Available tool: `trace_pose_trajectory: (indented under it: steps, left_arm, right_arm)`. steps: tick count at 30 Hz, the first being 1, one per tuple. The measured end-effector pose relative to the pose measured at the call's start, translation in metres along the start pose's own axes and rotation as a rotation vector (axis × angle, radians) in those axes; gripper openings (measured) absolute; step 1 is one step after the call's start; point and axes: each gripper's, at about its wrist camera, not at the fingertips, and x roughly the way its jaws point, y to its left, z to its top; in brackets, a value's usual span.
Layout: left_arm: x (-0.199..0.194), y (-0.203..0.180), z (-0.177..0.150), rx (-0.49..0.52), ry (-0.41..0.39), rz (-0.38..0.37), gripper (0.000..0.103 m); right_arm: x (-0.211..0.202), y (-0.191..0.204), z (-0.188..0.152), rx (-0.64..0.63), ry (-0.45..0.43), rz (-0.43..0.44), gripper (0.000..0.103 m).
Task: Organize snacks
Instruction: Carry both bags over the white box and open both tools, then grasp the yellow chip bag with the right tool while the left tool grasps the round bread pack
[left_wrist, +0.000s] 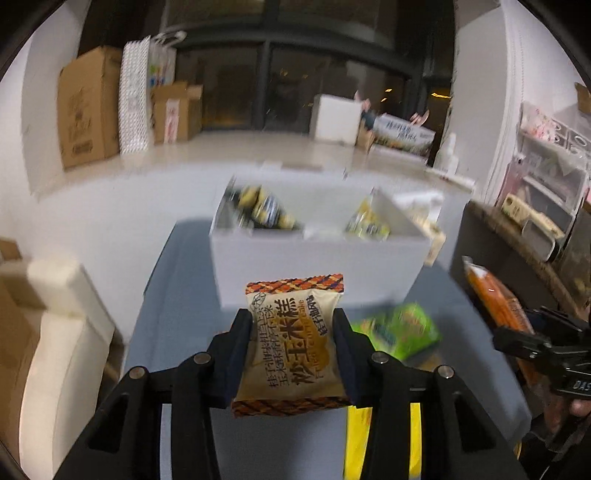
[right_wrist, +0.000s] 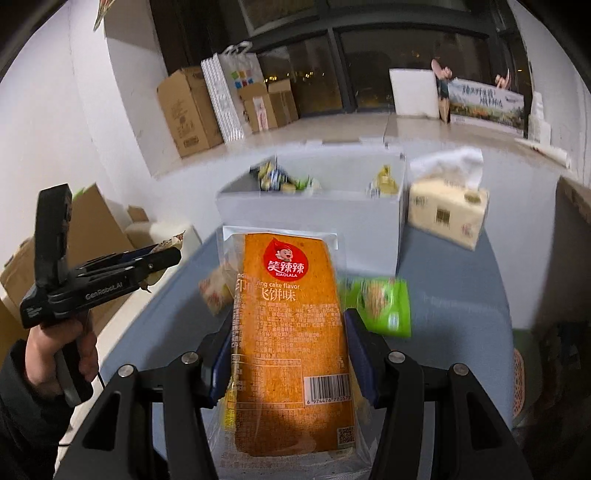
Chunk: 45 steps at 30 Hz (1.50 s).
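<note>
My left gripper (left_wrist: 291, 321) is shut on a cream snack packet (left_wrist: 291, 354) with orange patterned ends, held above the blue-grey table (left_wrist: 177, 295). Ahead stands a white divided box (left_wrist: 321, 258) with yellow-and-dark wrapped snacks (left_wrist: 262, 210) in its compartments. My right gripper (right_wrist: 290, 325) is shut on a long orange cake packet (right_wrist: 291, 332), lifted in front of the same white box (right_wrist: 310, 218). A green packet (right_wrist: 380, 302) lies on the table to the right. In the right wrist view the left gripper (right_wrist: 162, 258) shows at the left, held by a hand (right_wrist: 62, 354).
A tissue pack (right_wrist: 447, 210) stands right of the box. A yellow packet (left_wrist: 380, 435) lies under my left gripper, and another small cream packet (right_wrist: 214, 291) lies on the table. Cardboard boxes (left_wrist: 88, 107) line the far wall. A dark shelf (left_wrist: 517, 251) borders the table's right side.
</note>
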Motion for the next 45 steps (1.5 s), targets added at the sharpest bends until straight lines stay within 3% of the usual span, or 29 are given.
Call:
trace_pose_trajectory:
  steps: [10, 14, 18, 20, 21, 22, 23, 24, 27, 31, 34, 40, 45]
  left_arm:
    - [0.070, -0.006, 0.111, 0.053, 0.005, -0.045, 0.048]
    - [0.100, -0.007, 0.135, 0.075, 0.019, -0.025, 0.048]
    - [0.129, -0.004, 0.148, 0.062, 0.033, -0.012, 0.049]
    - [0.143, -0.005, 0.149, 0.075, 0.046, -0.004, 0.051]
    - [0.149, -0.005, 0.149, 0.077, 0.051, -0.005, 0.057]
    - [0.157, -0.005, 0.147, 0.079, 0.067, -0.010, 0.066]
    - [0.164, -0.004, 0.145, 0.075, 0.091, -0.001, 0.090]
    - [0.172, -0.002, 0.141, 0.064, 0.115, 0.019, 0.103]
    - [0.178, 0.004, 0.131, 0.052, 0.125, 0.016, 0.103]
    - [0.177, 0.011, 0.119, 0.037, 0.148, -0.002, 0.103]
    - [0.168, 0.015, 0.114, 0.033, 0.149, -0.005, 0.103]
    - [0.124, 0.017, 0.095, 0.053, 0.097, -0.025, 0.103]
    - [0.076, 0.020, 0.060, 0.057, 0.067, -0.046, 0.103]
  right_arm:
    - [0.056, -0.026, 0.115, -0.005, 0.018, -0.037, 0.059]
    - [0.089, -0.039, 0.148, -0.002, 0.053, -0.084, 0.060]
    - [0.114, -0.050, 0.159, 0.006, 0.092, -0.111, 0.062]
    - [0.126, -0.056, 0.162, 0.019, 0.102, -0.111, 0.066]
    - [0.130, -0.059, 0.163, 0.025, 0.110, -0.105, 0.070]
    - [0.136, -0.061, 0.164, 0.032, 0.122, -0.091, 0.081]
    - [0.141, -0.064, 0.163, 0.038, 0.133, -0.088, 0.089]
    - [0.143, -0.065, 0.163, 0.039, 0.130, -0.102, 0.089]
    - [0.145, -0.070, 0.160, 0.046, 0.123, -0.162, 0.090]
    - [0.138, -0.071, 0.155, 0.042, 0.095, -0.143, 0.103]
    - [0.128, -0.065, 0.153, 0.030, 0.066, -0.150, 0.103]
    - [0.096, -0.046, 0.136, 0.006, 0.026, -0.114, 0.103]
    - [0.057, -0.024, 0.098, -0.027, -0.023, -0.055, 0.103]
